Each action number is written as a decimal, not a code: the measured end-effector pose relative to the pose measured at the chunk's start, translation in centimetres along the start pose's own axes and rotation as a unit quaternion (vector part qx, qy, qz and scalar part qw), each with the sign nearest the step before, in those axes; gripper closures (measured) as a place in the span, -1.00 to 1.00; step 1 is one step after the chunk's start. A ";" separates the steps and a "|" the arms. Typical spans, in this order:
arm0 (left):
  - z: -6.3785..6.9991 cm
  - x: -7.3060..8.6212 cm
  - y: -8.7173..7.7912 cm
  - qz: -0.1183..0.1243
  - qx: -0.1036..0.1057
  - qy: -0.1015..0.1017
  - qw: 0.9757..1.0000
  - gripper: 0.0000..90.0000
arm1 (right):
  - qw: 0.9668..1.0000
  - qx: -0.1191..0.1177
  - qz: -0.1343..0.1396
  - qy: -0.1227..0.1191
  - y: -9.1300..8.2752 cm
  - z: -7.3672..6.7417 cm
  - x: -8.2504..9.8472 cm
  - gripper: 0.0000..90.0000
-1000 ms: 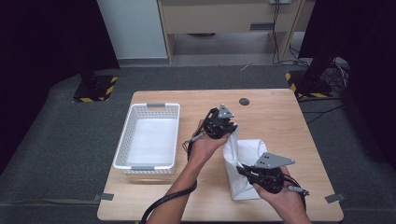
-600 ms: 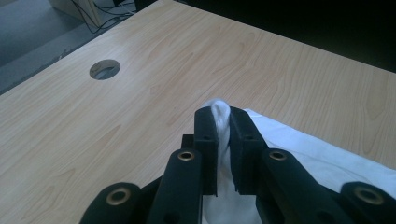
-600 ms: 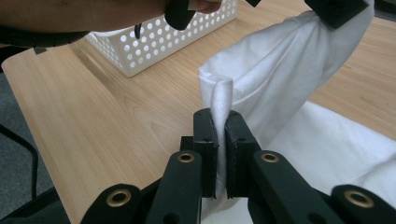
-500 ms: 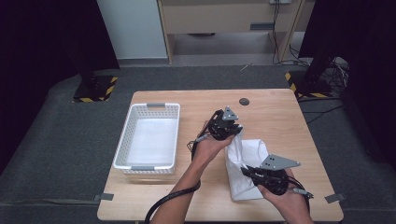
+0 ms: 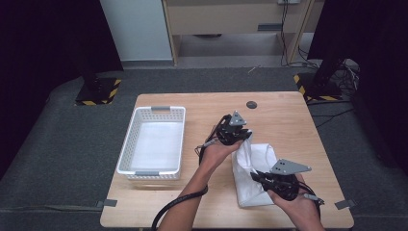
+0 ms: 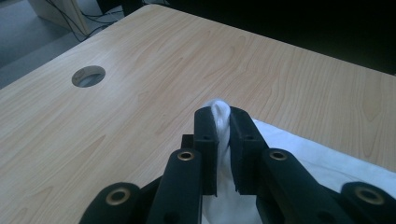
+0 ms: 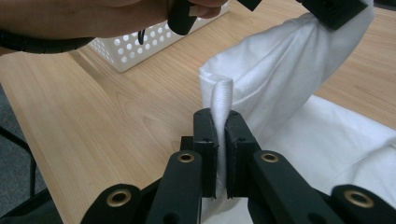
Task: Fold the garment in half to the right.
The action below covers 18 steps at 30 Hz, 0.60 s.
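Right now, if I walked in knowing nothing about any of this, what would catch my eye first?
Probably the white cloth at the near right of the wooden table, pinched at two spots by black tongs the person holds: the left tongs lift its far edge, and the right tongs grip its near side. Next, the white perforated basket standing at the table's left, and a small round hole near the far edge.

White cloth [image 5: 250, 185], white perforated basket [image 5: 153, 143], pale wood-grain table [image 5: 284, 115], black fingers [image 7: 205, 135].
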State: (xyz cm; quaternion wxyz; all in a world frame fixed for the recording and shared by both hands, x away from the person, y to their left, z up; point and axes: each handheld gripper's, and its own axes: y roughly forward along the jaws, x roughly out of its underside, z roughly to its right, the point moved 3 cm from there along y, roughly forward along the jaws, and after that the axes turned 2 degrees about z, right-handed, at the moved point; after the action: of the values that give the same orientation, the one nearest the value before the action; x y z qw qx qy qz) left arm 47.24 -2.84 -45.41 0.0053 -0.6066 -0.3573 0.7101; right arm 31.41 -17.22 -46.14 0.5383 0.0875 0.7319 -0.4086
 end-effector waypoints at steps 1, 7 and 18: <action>0.0 0.0 0.0 0.000 0.002 0.003 1.000 0.85 | 1.000 0.000 0.000 0.001 0.0 0.1 0.0 0.90; 0.2 -0.2 0.1 -0.001 0.009 0.016 1.000 0.85 | 1.000 -0.002 -0.002 0.000 0.0 0.0 0.2 0.90; 0.7 -0.1 1.0 -0.003 0.012 0.023 1.000 0.85 | 1.000 -0.002 -0.007 0.000 0.1 0.1 0.7 0.90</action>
State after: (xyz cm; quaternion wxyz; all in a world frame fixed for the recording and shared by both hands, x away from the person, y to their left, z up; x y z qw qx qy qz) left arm 47.04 -3.99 -45.83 0.0228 -0.6218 -0.3508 0.6999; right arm 31.22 -17.46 -46.78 0.5352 0.0809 0.7335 -0.4110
